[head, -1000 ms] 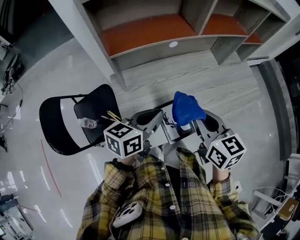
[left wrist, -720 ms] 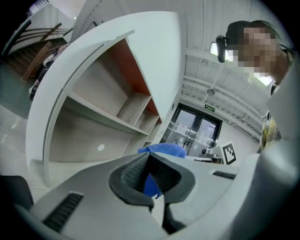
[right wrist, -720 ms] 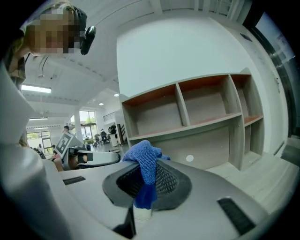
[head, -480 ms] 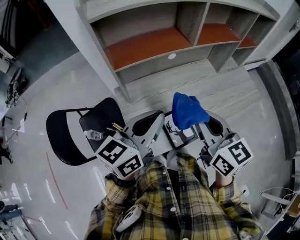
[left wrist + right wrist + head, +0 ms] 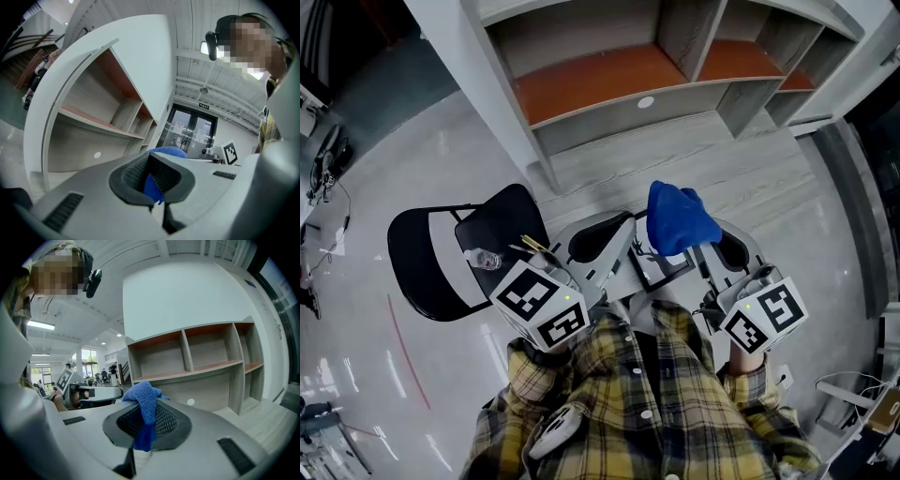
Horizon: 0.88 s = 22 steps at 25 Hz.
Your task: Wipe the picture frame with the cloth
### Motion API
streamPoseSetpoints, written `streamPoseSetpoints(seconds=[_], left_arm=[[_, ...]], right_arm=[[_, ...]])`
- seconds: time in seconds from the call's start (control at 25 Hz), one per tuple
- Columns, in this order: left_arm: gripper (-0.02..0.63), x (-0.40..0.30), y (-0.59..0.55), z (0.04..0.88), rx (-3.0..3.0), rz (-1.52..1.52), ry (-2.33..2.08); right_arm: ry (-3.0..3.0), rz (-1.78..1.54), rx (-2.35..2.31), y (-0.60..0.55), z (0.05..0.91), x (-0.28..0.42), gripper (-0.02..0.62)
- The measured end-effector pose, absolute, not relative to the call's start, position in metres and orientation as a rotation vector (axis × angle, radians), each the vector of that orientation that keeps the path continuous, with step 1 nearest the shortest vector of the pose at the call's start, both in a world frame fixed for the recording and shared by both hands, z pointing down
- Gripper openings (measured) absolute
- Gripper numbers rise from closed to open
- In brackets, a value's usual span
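Observation:
A small picture frame (image 5: 661, 269) with a black-and-white drawing hangs in the air between my two grippers, in front of my plaid shirt. My left gripper (image 5: 616, 236) is shut, and the frame's left edge runs in at its jaws. In the left gripper view the jaws (image 5: 157, 200) meet, and the frame does not show as more than a thin dark line. A blue cloth (image 5: 677, 220) bunches above the frame's right side. My right gripper (image 5: 698, 248) is shut on the cloth (image 5: 143, 399), which drapes over the pads (image 5: 161, 420).
A black folding chair (image 5: 427, 258) with small items (image 5: 480, 256) on its seat stands on the floor to the left. A grey shelf unit with orange-brown boards (image 5: 600, 75) is ahead. Pale wood flooring (image 5: 750, 159) lies below.
Both grippers have risen with the frame and the cloth, then held nearly still. The left gripper's marker cube has rolled. The grips look the same.

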<state>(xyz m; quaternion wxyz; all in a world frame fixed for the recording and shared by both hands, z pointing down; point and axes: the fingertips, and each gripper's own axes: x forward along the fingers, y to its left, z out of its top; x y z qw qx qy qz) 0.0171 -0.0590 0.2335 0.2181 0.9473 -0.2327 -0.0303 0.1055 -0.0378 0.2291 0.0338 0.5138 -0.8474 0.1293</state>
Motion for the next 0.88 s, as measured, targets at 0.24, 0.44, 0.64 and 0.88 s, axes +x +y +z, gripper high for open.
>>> streamPoseSetpoints(seconds=[0.24, 0.44, 0.64, 0.88], left_arm=[[0.006, 0.020, -0.060, 0.240, 2.622, -0.071, -0.646], [0.005, 0.024, -0.062, 0.244, 2.622, -0.058, -0.639], [0.006, 0.028, -0.066, 0.245, 2.617, -0.043, -0.636], [0.006, 0.035, -0.070, 0.246, 2.618, -0.032, -0.636]], right_arm=[[-2.586, 0.419, 1.589, -0.037, 0.239, 0.109, 0.038], [-2.577, 0.436, 1.591, -0.039, 0.245, 0.112, 0.038], [-2.573, 0.452, 1.597, -0.042, 0.245, 0.116, 0.038], [-2.583, 0.453, 1.578, -0.046, 0.246, 0.118, 0.038]])
